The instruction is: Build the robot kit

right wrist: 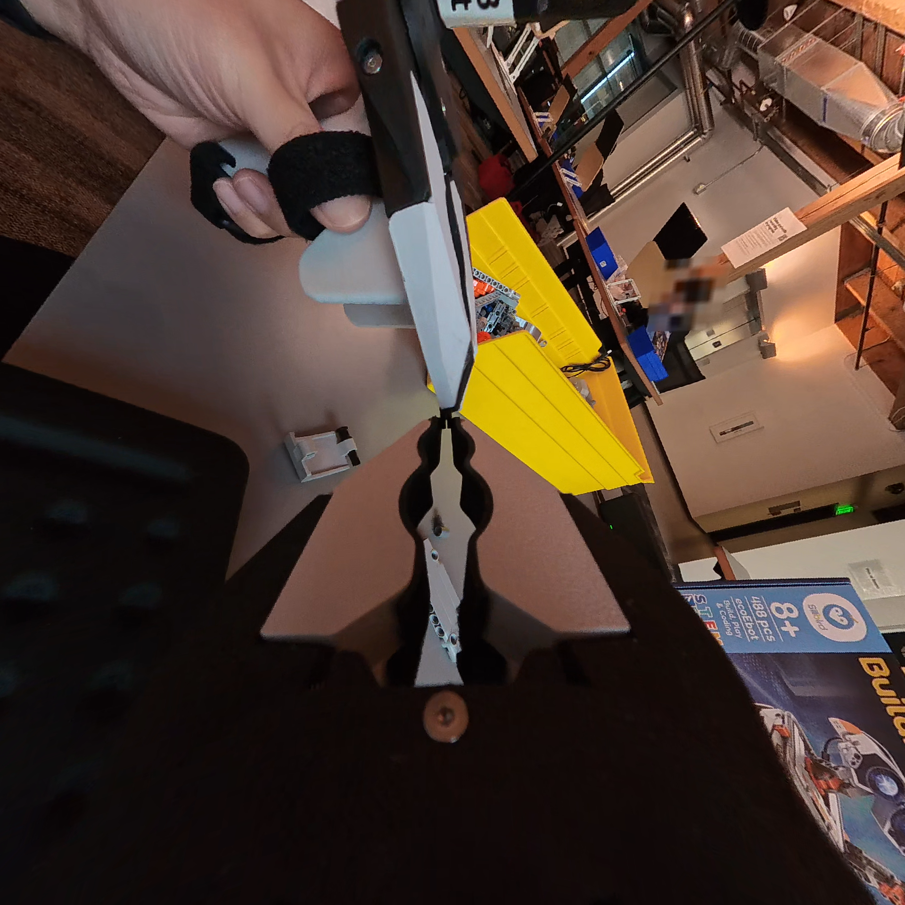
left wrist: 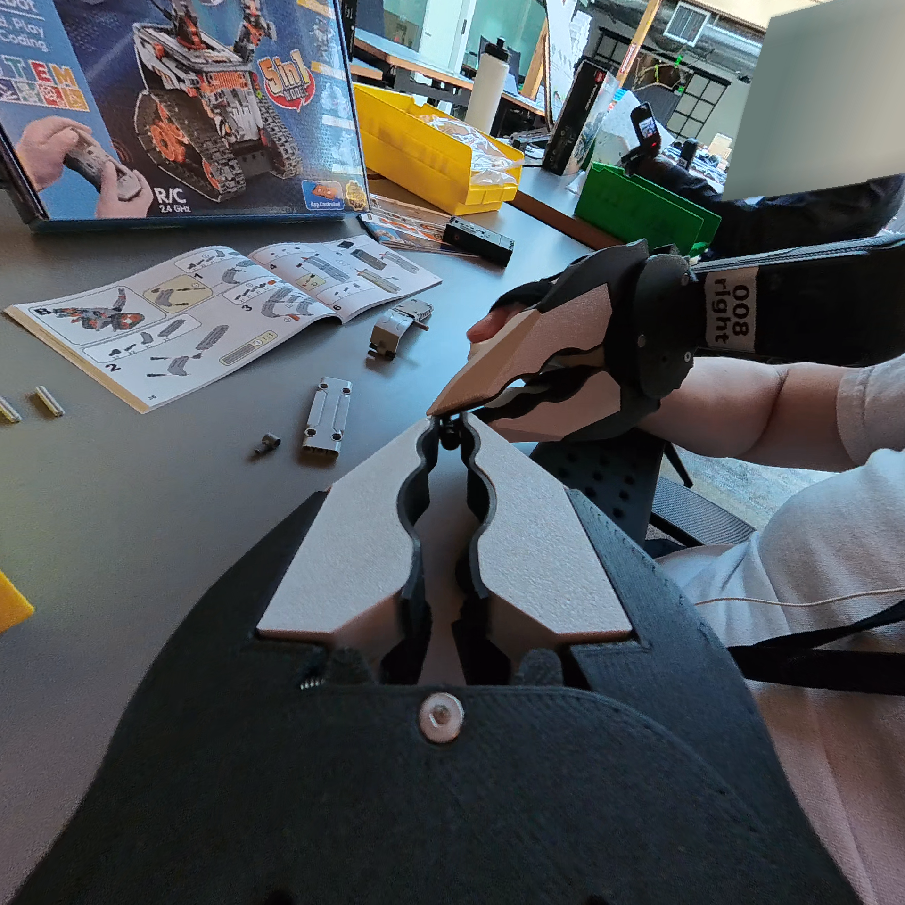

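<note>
My left gripper (left wrist: 446, 425) is shut on a small black pin (left wrist: 447, 433), held just above the grey table (left wrist: 147, 514). My right gripper (left wrist: 433, 412) comes in from the right and meets it tip to tip, its fingers closed together. In the right wrist view my right gripper (right wrist: 444, 422) pinches the same tiny black pin (right wrist: 444, 418), and the left gripper (right wrist: 453, 399) points down at it from above. On the table near the tips lie a flat grey beam (left wrist: 325, 416), a small grey connector (left wrist: 267, 443) and a grey assembled piece (left wrist: 399, 325), which also shows in the right wrist view (right wrist: 321, 453).
An open instruction booklet (left wrist: 220, 313) lies left of centre, with the blue toy box (left wrist: 181, 107) standing behind it. A yellow parts bin (left wrist: 421, 147), a black block (left wrist: 477, 240) and a green bin (left wrist: 646, 210) sit at the back. Two tan rods (left wrist: 49, 400) lie far left. A black chair (left wrist: 602, 475) stands below the table edge. Less than 4 cm separates the two grippers' tips. Both grippers' tips are roughly 12 cm from the small grey connector (left wrist: 267, 443).
</note>
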Tool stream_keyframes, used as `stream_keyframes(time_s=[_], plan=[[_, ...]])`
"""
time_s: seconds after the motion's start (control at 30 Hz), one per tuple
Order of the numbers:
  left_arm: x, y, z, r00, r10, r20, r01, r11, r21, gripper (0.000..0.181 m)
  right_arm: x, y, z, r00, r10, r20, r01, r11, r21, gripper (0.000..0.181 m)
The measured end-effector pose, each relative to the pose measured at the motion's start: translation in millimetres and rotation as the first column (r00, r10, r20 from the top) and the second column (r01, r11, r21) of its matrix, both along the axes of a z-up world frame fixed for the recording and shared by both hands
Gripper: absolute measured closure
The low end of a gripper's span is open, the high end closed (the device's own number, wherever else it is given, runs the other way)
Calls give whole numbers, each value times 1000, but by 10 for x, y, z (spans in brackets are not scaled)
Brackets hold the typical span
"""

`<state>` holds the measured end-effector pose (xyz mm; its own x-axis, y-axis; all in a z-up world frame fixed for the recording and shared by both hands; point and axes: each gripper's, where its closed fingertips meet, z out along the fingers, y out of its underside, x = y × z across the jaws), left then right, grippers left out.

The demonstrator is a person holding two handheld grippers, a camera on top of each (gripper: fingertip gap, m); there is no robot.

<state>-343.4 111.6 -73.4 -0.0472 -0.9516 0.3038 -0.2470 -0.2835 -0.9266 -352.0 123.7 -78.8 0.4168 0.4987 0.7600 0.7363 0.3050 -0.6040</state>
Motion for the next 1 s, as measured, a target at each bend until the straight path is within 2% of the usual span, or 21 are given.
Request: stream_keyframes(time_s=[0.5, 0.7, 0.8, 0.87, 1.0], plan=[[42, 32, -50, 1000, 7, -2, -7, 999, -32, 175, 38, 51, -7, 997, -60, 37, 59, 997, 41, 179], [19, 30, -53, 1000, 11, -9, -11, 1000, -17, 176, 12, 39, 4, 999, -46, 22, 45, 998, 51, 179], [-9, 41, -6, 1000, 8, 19, -7, 1000, -31, 176, 2, 29, 58, 999, -15, -34, 17, 998, 57, 175], [-45, 89, 3, 999, 27, 25, -26, 1000, -15, 176, 28, 28, 44, 998, 11, -58, -9, 1000, 26, 163], [-134, 146, -18, 999, 41, 10, -41, 999, -2, 176, -3, -91, -92, 984, 141, -105, -152, 983, -100, 160]])
